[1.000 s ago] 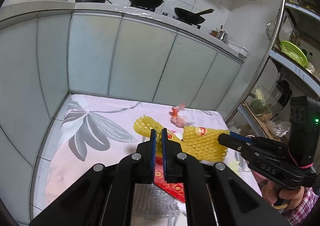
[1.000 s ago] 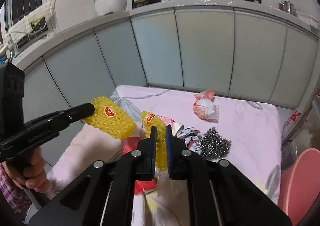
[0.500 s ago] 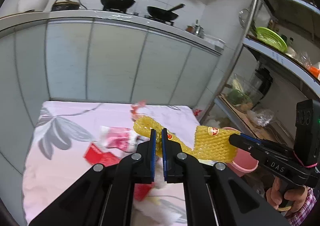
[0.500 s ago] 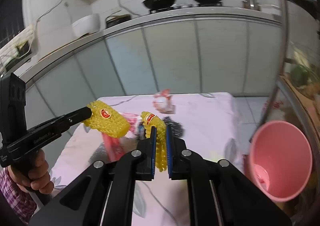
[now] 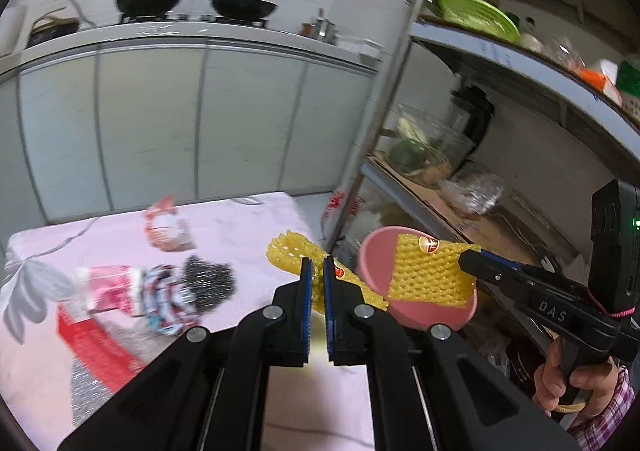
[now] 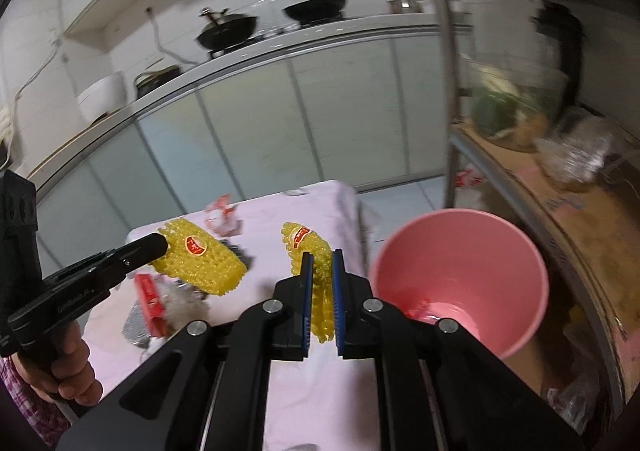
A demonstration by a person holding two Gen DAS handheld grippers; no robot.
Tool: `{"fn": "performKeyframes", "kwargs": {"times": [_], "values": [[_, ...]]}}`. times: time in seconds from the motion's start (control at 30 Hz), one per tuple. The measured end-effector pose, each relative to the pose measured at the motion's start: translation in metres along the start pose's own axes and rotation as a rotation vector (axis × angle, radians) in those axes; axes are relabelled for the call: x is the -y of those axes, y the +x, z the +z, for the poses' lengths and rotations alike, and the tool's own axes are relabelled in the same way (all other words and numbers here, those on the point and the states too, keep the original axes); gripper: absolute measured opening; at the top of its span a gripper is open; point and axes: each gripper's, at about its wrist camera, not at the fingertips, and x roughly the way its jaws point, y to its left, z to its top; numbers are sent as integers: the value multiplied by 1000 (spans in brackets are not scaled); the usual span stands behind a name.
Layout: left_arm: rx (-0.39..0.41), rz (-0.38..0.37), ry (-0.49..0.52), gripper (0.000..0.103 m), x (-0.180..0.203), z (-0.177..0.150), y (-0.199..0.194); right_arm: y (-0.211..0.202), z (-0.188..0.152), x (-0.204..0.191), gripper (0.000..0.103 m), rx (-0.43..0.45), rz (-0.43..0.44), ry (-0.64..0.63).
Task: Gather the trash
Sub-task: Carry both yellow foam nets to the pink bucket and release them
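Table under pink floral cloth. On it: red-white wrapper near far edge, dark scouring pad, striped wrapper, red packet, silvery foil.

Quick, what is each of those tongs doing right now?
Left tongs: shut on a yellow foam fruit net.
Right tongs: shut on another yellow foam fruit net.

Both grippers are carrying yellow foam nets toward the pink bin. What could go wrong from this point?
1. The left gripper pinches its yellow foam net only at one part, with the rest dangling; it might snag the pink bin rim.
2. The right gripper and its net are not yet above the bin opening, so an early release could drop it on the table.
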Motion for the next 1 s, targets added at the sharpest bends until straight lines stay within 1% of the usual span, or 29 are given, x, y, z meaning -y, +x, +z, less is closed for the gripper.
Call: {"fn": "performKeyframes", "kwargs": {"times": [0.23,0.33,0.43,0.77,1.0], "values": [[-30,-63,58,5,45,5,35,-10,-4,48,9,10,-93,62],[-51,-84,96,5,67,4,52,-9,-8,64,9,3,-117,83],[-73,-97,123,5,80,1,66,-5,-12,78,9,-6,-140,103],[-161,-117,171,5,108,-13,114,12,-23,107,9,-34,-208,121],[-220,-131,184,5,120,-24,146,33,-32,124,9,-78,-237,137]]}}
